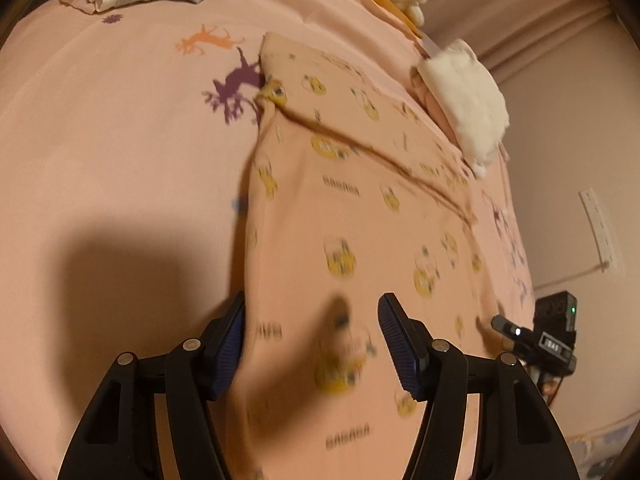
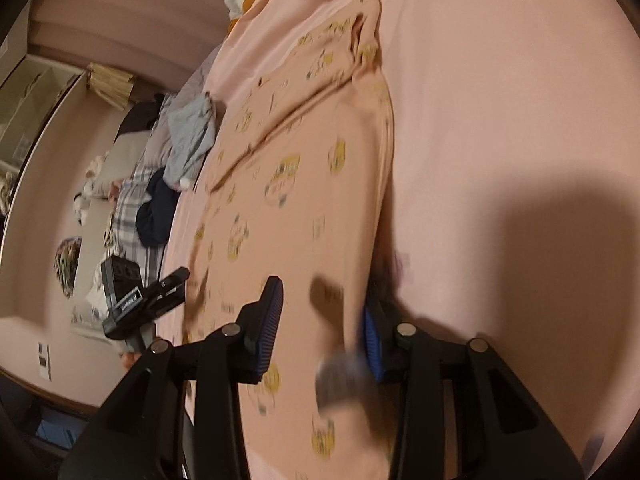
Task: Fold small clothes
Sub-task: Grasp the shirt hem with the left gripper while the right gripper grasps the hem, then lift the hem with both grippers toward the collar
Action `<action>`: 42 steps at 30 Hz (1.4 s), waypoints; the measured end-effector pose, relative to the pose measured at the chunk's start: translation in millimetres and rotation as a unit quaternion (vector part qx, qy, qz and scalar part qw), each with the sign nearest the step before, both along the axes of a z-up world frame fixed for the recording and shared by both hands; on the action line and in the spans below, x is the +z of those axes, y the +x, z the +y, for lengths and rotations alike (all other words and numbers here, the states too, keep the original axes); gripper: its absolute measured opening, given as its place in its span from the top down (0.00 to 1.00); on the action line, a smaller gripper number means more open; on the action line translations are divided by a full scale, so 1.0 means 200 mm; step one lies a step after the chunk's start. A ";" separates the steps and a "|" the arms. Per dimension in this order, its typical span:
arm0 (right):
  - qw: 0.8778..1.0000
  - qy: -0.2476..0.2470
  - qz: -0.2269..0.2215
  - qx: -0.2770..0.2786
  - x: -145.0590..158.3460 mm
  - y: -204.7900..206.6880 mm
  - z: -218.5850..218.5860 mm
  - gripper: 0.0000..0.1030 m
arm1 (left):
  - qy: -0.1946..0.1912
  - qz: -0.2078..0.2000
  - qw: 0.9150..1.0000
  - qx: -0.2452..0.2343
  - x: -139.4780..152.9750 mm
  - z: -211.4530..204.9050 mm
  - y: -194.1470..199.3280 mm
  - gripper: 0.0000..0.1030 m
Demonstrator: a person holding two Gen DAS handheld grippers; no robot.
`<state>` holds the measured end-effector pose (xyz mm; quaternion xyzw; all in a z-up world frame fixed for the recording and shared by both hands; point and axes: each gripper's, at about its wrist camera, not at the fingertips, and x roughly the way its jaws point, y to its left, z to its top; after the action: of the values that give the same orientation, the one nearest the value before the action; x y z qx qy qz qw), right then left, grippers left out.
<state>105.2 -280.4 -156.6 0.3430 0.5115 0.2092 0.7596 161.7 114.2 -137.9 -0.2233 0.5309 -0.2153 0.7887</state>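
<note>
The left gripper (image 1: 312, 344) stands spread, its left pad partly hidden behind the edge of the peach printed garment (image 1: 352, 200); the cloth between the fingers is blurred. The right gripper (image 2: 324, 328) gapes likewise, garment edge covering its right pad. The garment lies flat on the pink bedsheet (image 1: 120, 140), stretching toward 12 o'clock. Only the right view shows the plaid fabric (image 2: 132, 208) at 9 o'clock; only the left shows the white plush (image 1: 468, 100) at 1 o'clock.

Peach printed garment (image 1: 360, 208) carrying blurred brown repeated word, apparently "BANANA", mid-cloth and again near the left gripper, small label on the other gripper's body (image 2: 130, 303), lettering too small to read
</note>
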 end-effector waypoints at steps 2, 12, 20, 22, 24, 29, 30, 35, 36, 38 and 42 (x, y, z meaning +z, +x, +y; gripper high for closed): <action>1.000 0.007 0.002 0.007 0.00 -0.05 0.01 0.64 | 0.009 0.001 1.000 -0.018 0.01 -0.03 -0.07 0.39; 0.999 -0.012 -0.002 0.029 0.00 -0.28 0.10 0.70 | 0.067 -0.023 0.995 -0.066 0.03 -0.15 -0.38 0.42; 0.999 -0.051 0.010 -0.001 -0.03 -0.29 0.09 0.98 | 0.097 -0.024 0.994 -0.051 0.02 -0.16 -0.40 0.76; 0.998 -0.061 0.008 -0.007 -0.03 -0.29 0.09 0.99 | 0.095 -0.018 0.995 -0.038 0.01 -0.13 -0.40 0.81; 0.996 -0.091 0.003 -0.008 -0.01 -0.30 0.12 0.99 | 0.083 -0.014 0.996 -0.027 -0.01 -0.10 -0.40 0.83; 0.981 -0.191 -0.020 0.011 0.06 -0.31 0.24 0.96 | 0.070 -0.012 0.997 -0.013 -0.02 -0.08 -0.41 0.85; 0.978 -0.207 -0.024 0.014 0.06 -0.31 0.25 0.96 | 0.072 -0.013 0.997 -0.012 -0.02 -0.08 -0.41 0.85; 0.969 -0.243 -0.039 0.025 0.07 -0.30 0.29 0.96 | 0.078 -0.011 0.997 -0.009 -0.02 -0.09 -0.41 0.85; 0.967 -0.248 -0.043 0.028 0.07 -0.30 0.29 0.96 | 0.077 -0.009 0.997 -0.008 -0.02 -0.09 -0.41 0.85; 0.966 -0.252 -0.048 0.030 0.07 -0.30 0.29 0.96 | 0.082 -0.005 0.997 -0.007 -0.02 -0.09 -0.40 0.85; 0.964 -0.257 -0.061 0.035 0.07 -0.31 0.32 0.95 | 0.111 -0.003 0.994 -0.006 0.00 -0.13 -0.40 0.85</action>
<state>43.5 -216.4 -142.1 0.1051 0.5125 0.1174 0.8441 81.4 88.3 -138.4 -0.1306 0.5506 -0.1602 0.8088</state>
